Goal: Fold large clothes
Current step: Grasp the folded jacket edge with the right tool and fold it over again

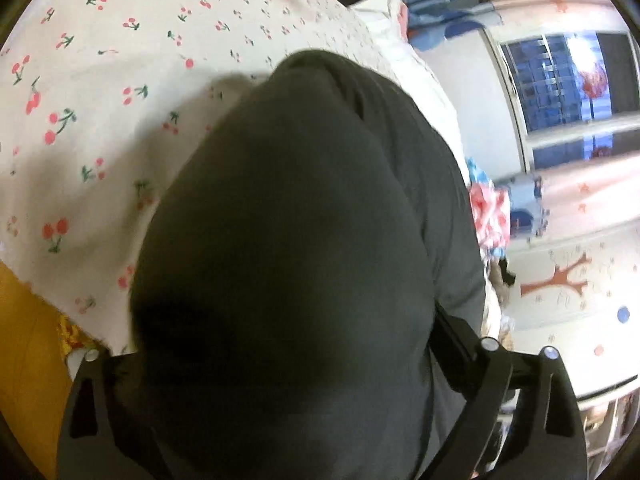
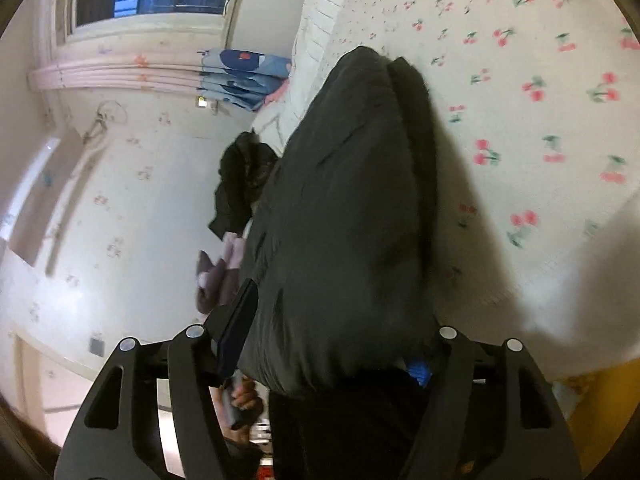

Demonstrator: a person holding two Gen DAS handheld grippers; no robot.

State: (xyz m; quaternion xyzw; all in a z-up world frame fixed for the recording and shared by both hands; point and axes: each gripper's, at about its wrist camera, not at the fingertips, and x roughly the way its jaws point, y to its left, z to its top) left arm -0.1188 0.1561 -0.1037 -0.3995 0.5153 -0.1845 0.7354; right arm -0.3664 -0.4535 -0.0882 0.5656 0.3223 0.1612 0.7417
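Observation:
A large dark grey garment [image 1: 288, 240] hangs bunched over my left gripper [image 1: 288, 360] and drapes down onto the cherry-print bed sheet [image 1: 100, 100]. The cloth hides the fingertips; the jaws stand wide with fabric between and over them. In the right wrist view the same garment [image 2: 344, 200] fills the space between my right gripper's [image 2: 320, 340] wide-set fingers [image 2: 236, 320] and stretches away along the bed sheet [image 2: 540, 120]. Whether either gripper pinches the cloth is hidden.
A black garment [image 2: 244, 176] and a mauve and pink one [image 2: 220, 276] hang at the bed's edge. Blue folded bedding [image 2: 240, 76] lies by the window sill. Colourful clothes [image 1: 490, 208] pile at the bed's side. A yellow cloth [image 1: 24, 340] lies under the sheet's edge.

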